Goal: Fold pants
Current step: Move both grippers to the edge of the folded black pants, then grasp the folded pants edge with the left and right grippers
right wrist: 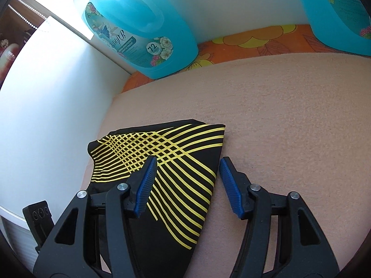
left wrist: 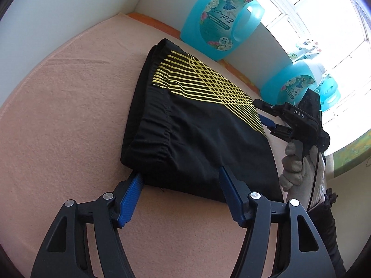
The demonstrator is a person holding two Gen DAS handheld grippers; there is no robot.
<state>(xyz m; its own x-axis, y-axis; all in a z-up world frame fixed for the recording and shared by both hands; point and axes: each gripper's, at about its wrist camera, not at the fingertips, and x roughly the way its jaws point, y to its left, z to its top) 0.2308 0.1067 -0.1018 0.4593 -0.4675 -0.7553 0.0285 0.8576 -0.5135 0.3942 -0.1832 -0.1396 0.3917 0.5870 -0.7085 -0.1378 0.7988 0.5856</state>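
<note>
Pants (left wrist: 197, 125), black with yellow stripes, lie folded into a compact bundle on the peach cloth (left wrist: 69, 115), near a blue detergent jug (left wrist: 220, 18). Left gripper (left wrist: 180, 194) and right gripper (right wrist: 185, 180) straddle its edges, jaws apart, clamping nothing. The fold looks nearly done; next likely a final smoothing or withdrawal.

Strong daylight pours through the blown-out white window (left wrist: 324, 11), glaring behind the translucent blue detergent bottle (left wrist: 220, 18), which glows. Below that bottle the peach towelling surface (left wrist: 69, 104) is evenly lit and sharp. Fisheye bending darkens every corner.
</note>
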